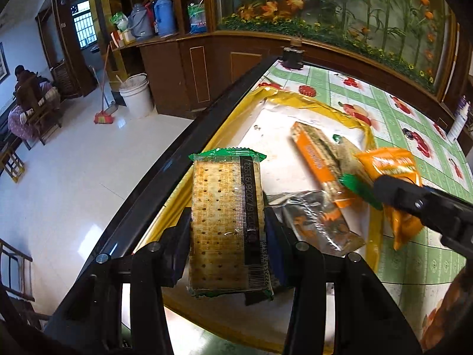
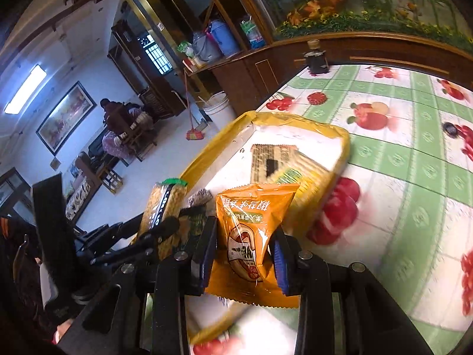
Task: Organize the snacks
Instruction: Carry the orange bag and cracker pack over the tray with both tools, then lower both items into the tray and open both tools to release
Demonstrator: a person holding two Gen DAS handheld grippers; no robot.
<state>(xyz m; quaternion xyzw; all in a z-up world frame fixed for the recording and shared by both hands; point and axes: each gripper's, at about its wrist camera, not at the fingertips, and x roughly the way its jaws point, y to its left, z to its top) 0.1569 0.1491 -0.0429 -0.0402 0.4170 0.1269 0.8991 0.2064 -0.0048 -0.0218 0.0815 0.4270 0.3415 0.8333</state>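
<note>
- The left tongs point(image 1: 227, 230) are squeezed shut on a cracker pack point(image 1: 226, 222). The pack stands up between the two fingers, so it can be carried without bending.
- The cracker pack is flat and long. Its wrap is clear and shiny, with green ends and a dark strip down one side. The crackers inside look dry and have little holes.
- The right tongs point(image 2: 244, 256) are pinched shut on an orange snack bag point(image 2: 251, 236). The bag is soft and puffy, so the fingers press its sides in.
- Just ahead of both tongs is a tray point(image 1: 313, 100) with a yellow rim and a white floor. It sits on the surface point(image 2: 399, 153), which has a smooth green cloth with fruit pictures.
- More snacks lie flat in the tray: an orange-edged cracker pack point(image 1: 322, 159) ahead of the left tongs and a crinkly dark wrapper point(image 1: 313, 222) just to their right.
- Both packs hang above the tray, so it looks like the snacks are being sorted there. Whether they are going in or coming out cannot be told.
</note>
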